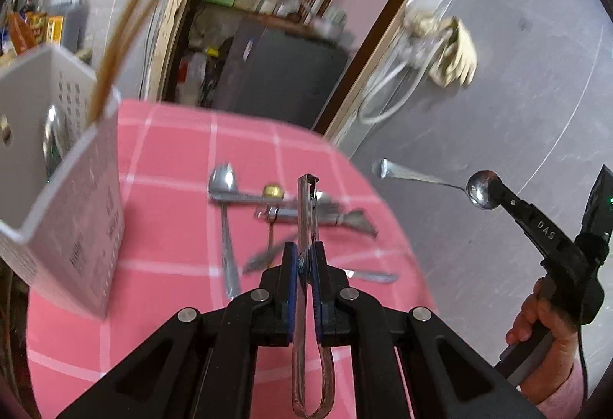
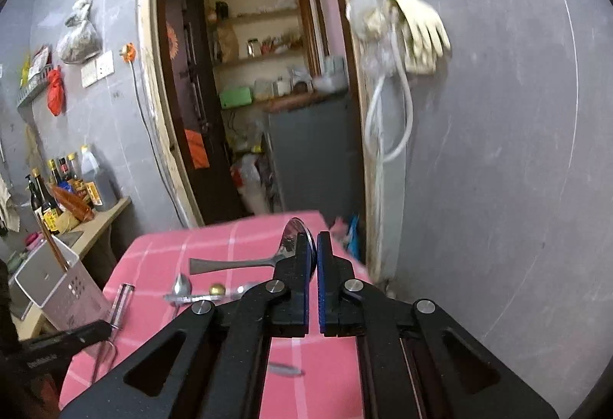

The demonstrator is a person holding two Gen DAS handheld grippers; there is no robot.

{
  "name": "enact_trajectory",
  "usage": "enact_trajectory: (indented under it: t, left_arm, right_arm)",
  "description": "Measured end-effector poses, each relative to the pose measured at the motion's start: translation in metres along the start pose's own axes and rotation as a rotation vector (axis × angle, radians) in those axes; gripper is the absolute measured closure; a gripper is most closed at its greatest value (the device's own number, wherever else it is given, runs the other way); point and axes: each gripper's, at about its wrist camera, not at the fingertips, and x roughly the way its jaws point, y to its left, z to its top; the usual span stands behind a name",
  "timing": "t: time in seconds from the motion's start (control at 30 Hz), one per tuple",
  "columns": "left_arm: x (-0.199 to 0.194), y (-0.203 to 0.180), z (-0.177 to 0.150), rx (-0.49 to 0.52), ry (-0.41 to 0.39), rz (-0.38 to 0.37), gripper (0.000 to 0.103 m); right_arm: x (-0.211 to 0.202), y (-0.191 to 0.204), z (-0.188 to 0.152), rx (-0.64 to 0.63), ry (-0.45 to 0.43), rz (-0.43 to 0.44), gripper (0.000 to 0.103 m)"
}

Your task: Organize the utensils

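Note:
My left gripper [image 1: 304,250] is shut on a pair of metal tongs [image 1: 306,204], held above the pink checked table [image 1: 172,150]. To its left stands a white perforated utensil holder [image 1: 76,208] with brown chopsticks [image 1: 126,35] in it. A spoon [image 1: 224,181], a fork and a brass-knobbed piece [image 1: 272,190] lie loose on the cloth. My right gripper [image 2: 314,240] is shut on the bowl of a steel spoon [image 2: 230,263], lifted clear of the table, its handle pointing left. The left wrist view shows that right gripper [image 1: 492,185] and its spoon [image 1: 402,173] off the table's right edge.
Sauce bottles [image 2: 65,185] crowd a counter left of the table, behind the holder [image 2: 57,285]. An open doorway with a grey cabinet [image 2: 314,150] lies beyond the table's far edge. Gloves [image 2: 417,32] and a hose hang on the grey wall at right.

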Motion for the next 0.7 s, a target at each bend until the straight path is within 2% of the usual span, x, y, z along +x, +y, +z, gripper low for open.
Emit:
enact_trajectory:
  t: [0.3, 0.57, 0.7]
  left_arm:
    - [-0.065, 0.005, 0.044, -0.033, -0.187, -0.038, 0.096]
    - [-0.121, 0.042, 0.079, -0.067, -0.388, 0.016, 0.096]
    - [-0.127, 0.068, 0.088, -0.097, -0.466, 0.035, 0.096]
  right_arm:
    - [-0.022, 0.065, 0.040, -0.102, -0.059, 0.119, 0.100]
    - [-0.032, 0.146, 0.051, -0.218, -0.098, 0.256, 0.100]
    - [-0.033, 0.185, 0.046, -0.311, -0.092, 0.294, 0.100]
